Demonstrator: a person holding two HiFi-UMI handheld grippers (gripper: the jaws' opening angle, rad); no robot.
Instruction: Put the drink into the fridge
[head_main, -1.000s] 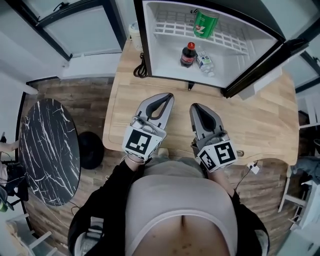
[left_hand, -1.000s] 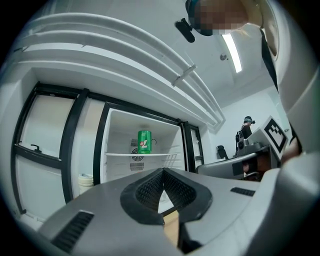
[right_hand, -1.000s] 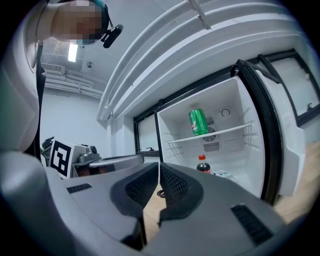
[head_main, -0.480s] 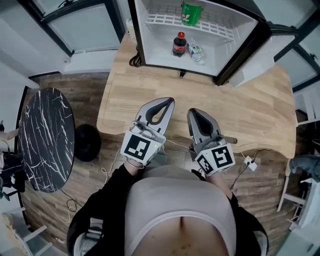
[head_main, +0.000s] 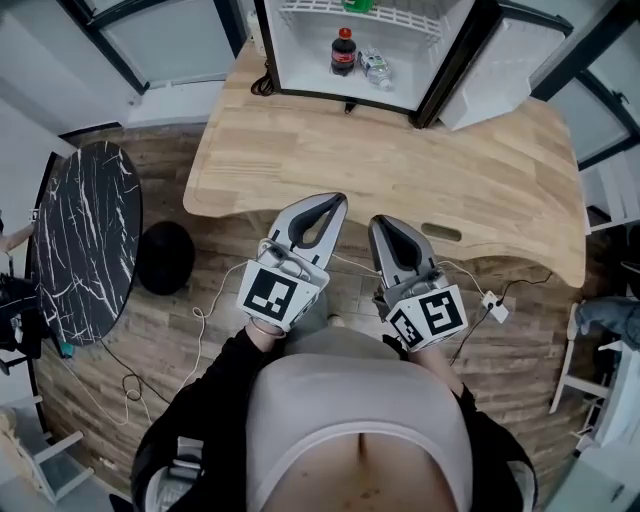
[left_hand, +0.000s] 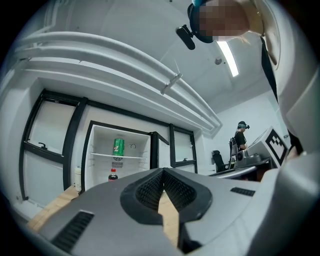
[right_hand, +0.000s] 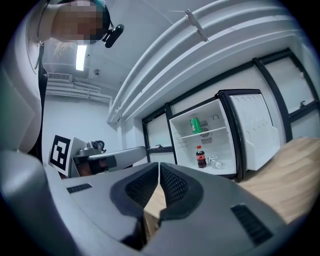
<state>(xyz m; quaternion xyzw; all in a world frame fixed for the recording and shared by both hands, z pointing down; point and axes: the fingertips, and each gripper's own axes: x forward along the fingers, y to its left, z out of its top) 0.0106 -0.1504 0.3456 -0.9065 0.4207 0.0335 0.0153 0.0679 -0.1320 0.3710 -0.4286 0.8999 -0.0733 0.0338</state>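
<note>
Head view: two grippers, left gripper (head_main: 332, 203) and right gripper (head_main: 384, 222), side by side at the near edge of one wooden table (head_main: 400, 160). Both have their jaws pressed together on nothing. One fridge (head_main: 300, 62) stands open at the far side, holding three drinks: one cola bottle (head_main: 343, 52) upright, one clear bottle (head_main: 375, 67) lying beside it, and one green can (right_hand: 195, 124) on the shelf above.
</note>
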